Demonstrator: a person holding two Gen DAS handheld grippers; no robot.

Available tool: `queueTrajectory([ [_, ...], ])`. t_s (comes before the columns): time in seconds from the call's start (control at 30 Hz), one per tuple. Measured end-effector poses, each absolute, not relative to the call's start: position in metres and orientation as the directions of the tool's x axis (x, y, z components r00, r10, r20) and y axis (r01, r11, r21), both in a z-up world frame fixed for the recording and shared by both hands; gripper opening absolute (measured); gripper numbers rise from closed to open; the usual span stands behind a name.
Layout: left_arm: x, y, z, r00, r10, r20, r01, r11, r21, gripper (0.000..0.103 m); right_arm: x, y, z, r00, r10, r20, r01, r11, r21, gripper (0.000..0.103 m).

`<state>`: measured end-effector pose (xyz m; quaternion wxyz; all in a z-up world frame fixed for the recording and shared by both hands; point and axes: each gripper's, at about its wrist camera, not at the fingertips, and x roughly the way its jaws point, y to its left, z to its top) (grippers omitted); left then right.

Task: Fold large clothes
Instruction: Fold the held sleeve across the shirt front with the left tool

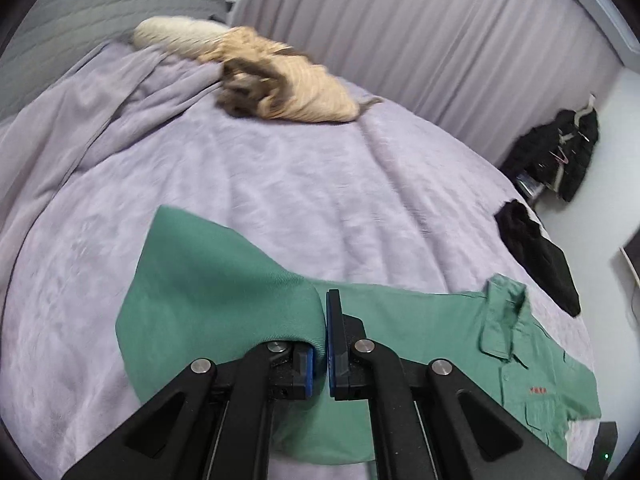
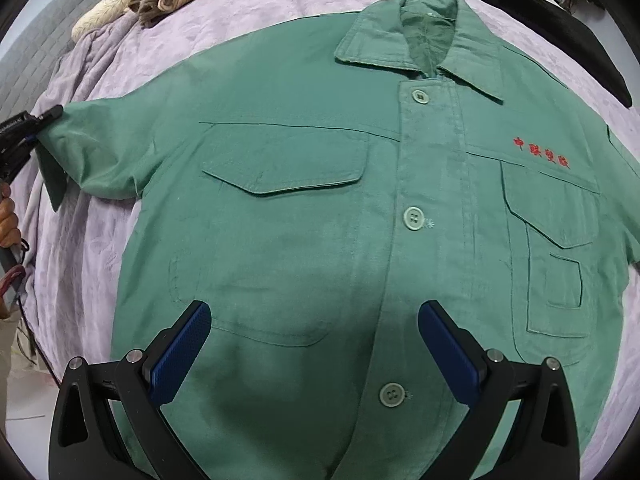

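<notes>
A green short-sleeved work shirt point(image 2: 300, 220) lies front up and buttoned on the lilac bedspread point(image 2: 88, 264), collar toward the far side, red lettering on the chest. My left gripper point(image 1: 322, 320) is shut on the shirt's sleeve point(image 1: 208, 280), and the cloth bulges up over its left finger. In the right wrist view this left gripper point(image 2: 48, 118) pinches the sleeve's end at the far left, lifting it off the bed. My right gripper point(image 2: 314, 340) hovers open over the shirt's lower front, with nothing between its blue pads point(image 2: 180, 352).
A beige striped bundle of clothes point(image 1: 280, 88) lies near the grey headboard point(image 1: 80, 20). A black garment point(image 1: 536, 256) rests at the bed's right edge, with dark clothes point(image 1: 560, 156) against the wall. Curtains point(image 1: 440, 40) hang behind. A person's hand point(image 2: 8, 220) shows at the left.
</notes>
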<state>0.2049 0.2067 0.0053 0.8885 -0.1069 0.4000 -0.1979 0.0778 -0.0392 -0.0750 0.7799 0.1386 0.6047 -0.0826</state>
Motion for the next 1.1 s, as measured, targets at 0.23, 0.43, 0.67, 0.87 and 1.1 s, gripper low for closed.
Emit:
queueTrajectory([
  [0.23,0.15,0.01,0.032,0.46,-0.59,-0.663,0.608,0.754,-0.249,0.006,0.043,-0.109,-0.054,0.32,0.012,-0.947,0.404,0.903,0.148,0.103],
  [0.43,0.094,-0.106,-0.048,0.363,-0.435,-0.824,0.729,0.683,-0.04,0.006,0.012,-0.176,-0.057,0.317,-0.034,-0.948,0.535,0.831,0.149,0.103],
  [0.67,0.067,-0.094,-0.079,0.417,-0.328,-0.848,0.71,0.7,0.079,0.103,-0.02,-0.217,-0.068,0.283,-0.044,-0.958,0.592,0.794,0.138,0.103],
  [0.87,0.065,-0.047,-0.056,0.478,-0.292,-0.829,0.665,0.737,0.124,0.103,-0.007,-0.222,-0.054,0.317,-0.079,-0.945,0.568,0.814,0.123,0.103],
  [1.1,0.099,0.07,-0.077,0.553,0.014,-0.833,0.369,0.892,0.26,0.103,0.086,-0.162,-0.019,0.447,0.011,-0.894,0.321,0.931,0.172,0.103],
])
